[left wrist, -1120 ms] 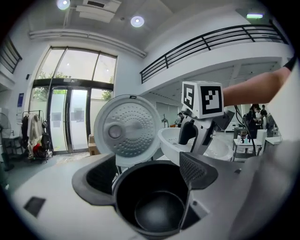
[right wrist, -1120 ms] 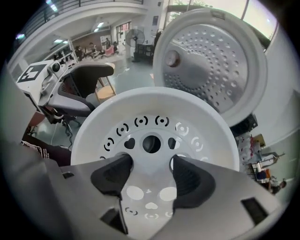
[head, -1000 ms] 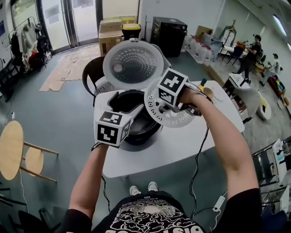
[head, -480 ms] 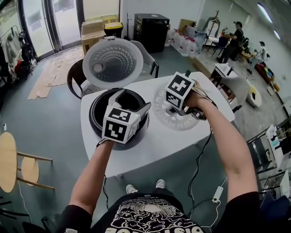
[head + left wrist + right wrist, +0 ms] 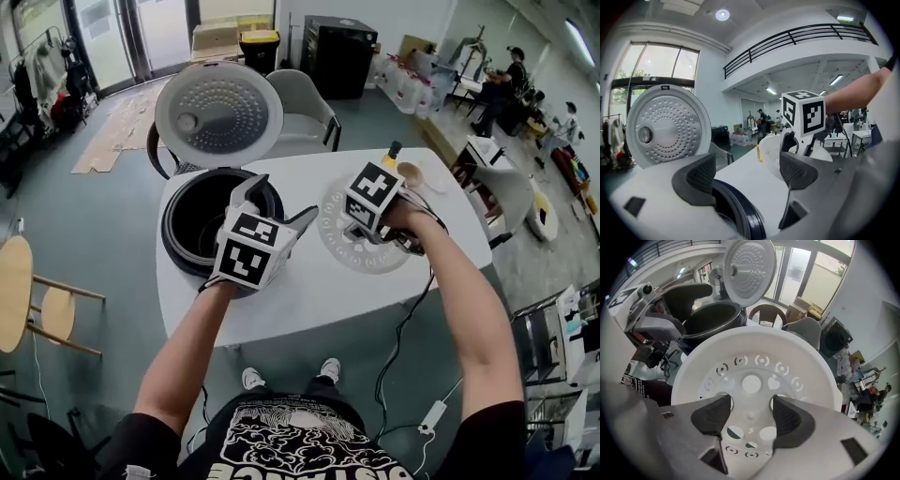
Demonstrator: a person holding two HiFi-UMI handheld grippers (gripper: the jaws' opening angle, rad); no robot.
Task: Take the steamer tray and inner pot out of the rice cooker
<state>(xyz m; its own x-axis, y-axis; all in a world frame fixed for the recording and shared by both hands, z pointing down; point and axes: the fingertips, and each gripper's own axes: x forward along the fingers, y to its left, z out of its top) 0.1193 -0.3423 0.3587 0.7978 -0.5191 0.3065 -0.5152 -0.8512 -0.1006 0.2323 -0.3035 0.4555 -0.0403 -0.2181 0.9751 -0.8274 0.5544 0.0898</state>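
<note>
Pinching the tray (image 5: 754,362) by its middle with the fingers of the right gripper (image 5: 750,414). Holding it low over the table (image 5: 309,300), just right of the cooker (image 5: 178,258). Holding the left gripper (image 5: 278,202) by the cooker's rim, fingers spread wide, nothing between them. Seeing the pot (image 5: 202,220) down inside the cooker, with the lid (image 5: 218,112) standing open.

You're in a big open lab or workshop hall, not a home; a balcony railing (image 5: 787,40) runs under the high ceiling (image 5: 754,9); glass doors (image 5: 112,37) open onto a grey floor (image 5: 112,234) with flattened cardboard (image 5: 117,131); boxes (image 5: 214,37) and a black cabinet (image 5: 337,56) line the wall; people (image 5: 502,89) work at far tables (image 5: 483,150) beyond your white desk (image 5: 309,300).
</note>
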